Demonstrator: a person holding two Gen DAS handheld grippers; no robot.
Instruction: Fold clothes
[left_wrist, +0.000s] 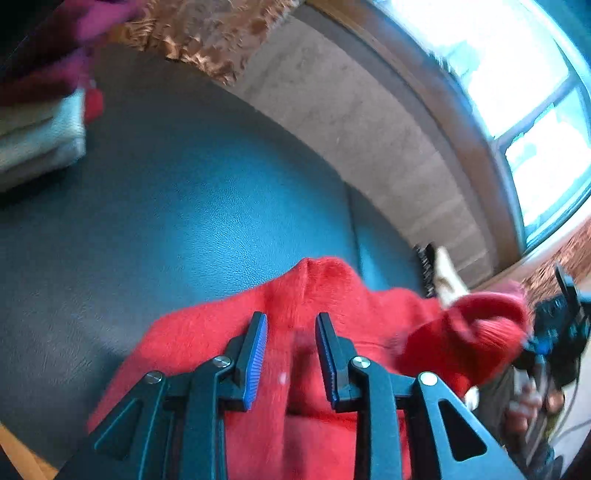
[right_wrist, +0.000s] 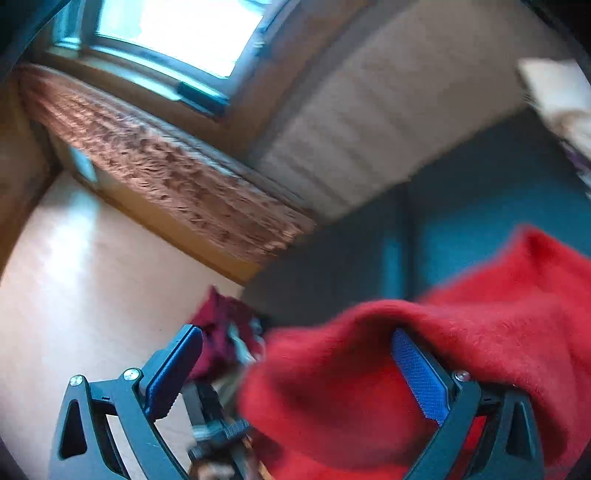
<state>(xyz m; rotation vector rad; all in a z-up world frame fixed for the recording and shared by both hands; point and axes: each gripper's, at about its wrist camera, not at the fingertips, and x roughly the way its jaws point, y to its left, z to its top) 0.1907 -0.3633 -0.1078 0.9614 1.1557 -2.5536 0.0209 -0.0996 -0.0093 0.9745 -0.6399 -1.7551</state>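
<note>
Dark blue-grey couch seat under a bright window. Red fuzzy garment spread on the seat beneath my left gripper, fingers parted, nothing pinched. My right gripper stands wide, red cloth draped over one finger, not clamped.

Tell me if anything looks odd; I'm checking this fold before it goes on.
The red garment is draped over one finger of the open right gripper, snagged rather than pinched. The left gripper is open above it, gripping nothing.
</note>
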